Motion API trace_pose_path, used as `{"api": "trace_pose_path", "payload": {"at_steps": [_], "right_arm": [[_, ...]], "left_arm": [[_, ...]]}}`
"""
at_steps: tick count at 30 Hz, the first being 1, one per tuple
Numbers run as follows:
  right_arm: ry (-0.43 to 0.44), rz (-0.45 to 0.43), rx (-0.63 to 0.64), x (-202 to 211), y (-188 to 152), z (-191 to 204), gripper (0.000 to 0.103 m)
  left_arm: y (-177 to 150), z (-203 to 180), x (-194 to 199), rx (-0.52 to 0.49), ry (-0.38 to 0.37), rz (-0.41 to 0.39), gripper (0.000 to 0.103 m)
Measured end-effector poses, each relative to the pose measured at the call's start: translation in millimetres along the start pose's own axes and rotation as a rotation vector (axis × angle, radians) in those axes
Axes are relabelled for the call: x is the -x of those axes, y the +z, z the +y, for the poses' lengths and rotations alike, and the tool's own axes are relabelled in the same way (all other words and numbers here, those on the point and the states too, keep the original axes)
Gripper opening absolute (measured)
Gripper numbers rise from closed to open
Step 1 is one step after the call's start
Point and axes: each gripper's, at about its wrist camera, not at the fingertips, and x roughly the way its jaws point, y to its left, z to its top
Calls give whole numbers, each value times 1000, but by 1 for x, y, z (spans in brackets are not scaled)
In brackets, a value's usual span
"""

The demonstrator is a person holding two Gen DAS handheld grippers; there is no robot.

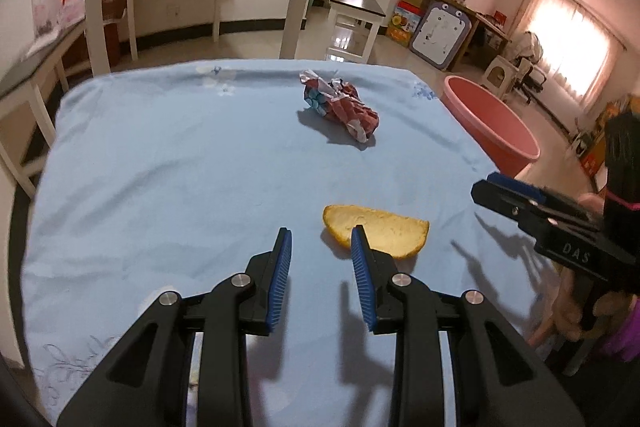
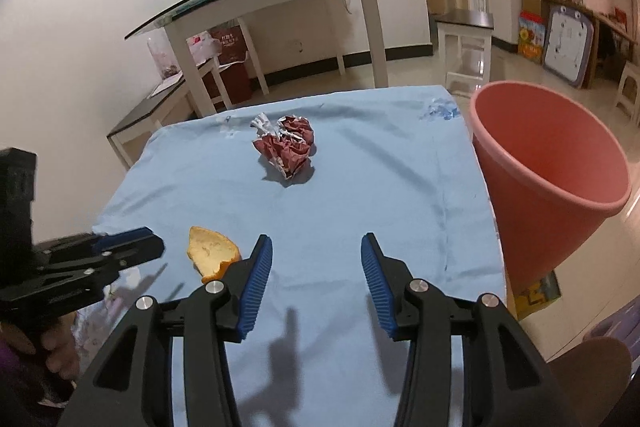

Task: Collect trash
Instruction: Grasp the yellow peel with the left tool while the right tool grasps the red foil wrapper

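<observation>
While both tools hang over the blue cloth (image 1: 160,167), the left gripper (image 1: 320,239) stands partly open and empty, an orange peel (image 1: 384,231) lying at one o'clock behind its right fingertip. Crumpled wrapper (image 1: 340,107) rests farther off at twelve. Right gripper (image 2: 316,247) gapes wider, holding nothing; pink bin (image 2: 552,167) at two o'clock.

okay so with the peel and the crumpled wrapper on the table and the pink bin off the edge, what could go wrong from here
The orange peel lies flat, so the open left gripper may pinch the blue tablecloth with it. The pink bin stands beyond the table edge, so a drop released early could miss.
</observation>
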Motion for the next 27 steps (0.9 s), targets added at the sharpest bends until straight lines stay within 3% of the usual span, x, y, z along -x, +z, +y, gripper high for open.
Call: {"api": "trace_pose_path", "payload": {"at_steps": [5,11,12,19,20,21,22,27], "right_arm": [[20,42,-23,-9,2,-3,46],[30,25,20,-11,14,8,50],[34,24,27,-11,16,9,54],[31,26,54,-26,32,13,55],[33,27,54,-28,35,13,55],[34,30,55,-32,38,13,55],[33,36,57,-37,42,14,55],[55,60,61,-59,58,18,55]], "left_arm": [[6,-3,-18,35,-11,34,31],[10,-11,-34,44,7,68,31],[11,-11,-35,48,8,70,31],[10,-10,-36,74,-3,62,31],[10,-9,-35,82,-5,59,27],[11,-8,-35,86,-8,55,14],[11,-7,-34,90,-5,51,9],[13,-7,-18,102,-8,4,4]]}}
